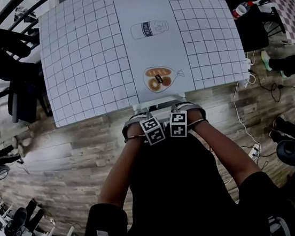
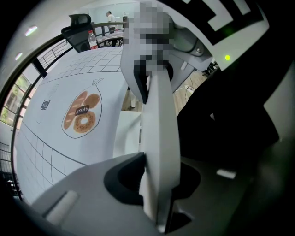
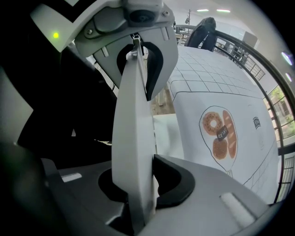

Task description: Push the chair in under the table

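Head view: both claws sit side by side at the middle of the counter's near edge, with the person's forearms reaching in behind them. Only a thin white strip of the chair peeks out there, tucked just by that edge.

The gripper views fill in the rest. The left claw is clamped onto the chair's white back rim, jaws pressed against it on both sides. The same rim runs on into the other claw beyond it. The right claw has the same hold, squeezed tight on the white slab with no gap showing. These views also show a white part of the chair low beside the cloth, right by the bread drawing, which the head view barely shows.

Room to move: bare wood floor lies to the near left. Cables trail over the floor to the right of the counter. A black office chair stands at the counter's far left corner, well apart from the claws.
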Demonstrator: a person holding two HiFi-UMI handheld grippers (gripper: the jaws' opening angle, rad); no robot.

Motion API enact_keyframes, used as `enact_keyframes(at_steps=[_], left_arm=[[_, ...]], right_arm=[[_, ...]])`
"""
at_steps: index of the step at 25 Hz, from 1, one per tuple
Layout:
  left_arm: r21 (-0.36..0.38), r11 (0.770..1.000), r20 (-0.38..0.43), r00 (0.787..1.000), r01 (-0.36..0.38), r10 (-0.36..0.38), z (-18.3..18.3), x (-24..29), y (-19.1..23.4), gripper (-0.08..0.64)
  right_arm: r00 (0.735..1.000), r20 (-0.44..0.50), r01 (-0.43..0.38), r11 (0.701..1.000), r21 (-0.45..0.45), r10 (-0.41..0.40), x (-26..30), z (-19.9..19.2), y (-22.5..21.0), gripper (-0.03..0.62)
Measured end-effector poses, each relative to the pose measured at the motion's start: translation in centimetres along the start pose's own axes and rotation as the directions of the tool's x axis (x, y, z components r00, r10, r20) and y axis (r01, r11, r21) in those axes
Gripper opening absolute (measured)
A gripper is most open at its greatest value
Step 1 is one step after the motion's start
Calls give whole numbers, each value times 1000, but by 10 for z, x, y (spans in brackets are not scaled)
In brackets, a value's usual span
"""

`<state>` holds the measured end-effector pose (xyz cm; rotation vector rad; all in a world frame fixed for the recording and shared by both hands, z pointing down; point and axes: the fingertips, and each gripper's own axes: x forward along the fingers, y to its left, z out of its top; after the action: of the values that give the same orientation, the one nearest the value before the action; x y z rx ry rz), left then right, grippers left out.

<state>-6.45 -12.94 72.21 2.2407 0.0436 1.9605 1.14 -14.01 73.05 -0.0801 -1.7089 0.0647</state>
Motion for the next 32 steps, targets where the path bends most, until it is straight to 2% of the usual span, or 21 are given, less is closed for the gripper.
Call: enact_keyframes(at_steps=[24, 32], left_arm=[[49, 999, 9, 1000, -13, 13, -8, -3, 67, 94], [64, 998, 14, 1000, -19, 18, -8, 3, 74, 95]], right_arm=[[1000, -6, 26, 999, 39, -26, 4, 12, -64, 89], [999, -11, 36, 999, 35, -35, 10, 10, -71, 89]])
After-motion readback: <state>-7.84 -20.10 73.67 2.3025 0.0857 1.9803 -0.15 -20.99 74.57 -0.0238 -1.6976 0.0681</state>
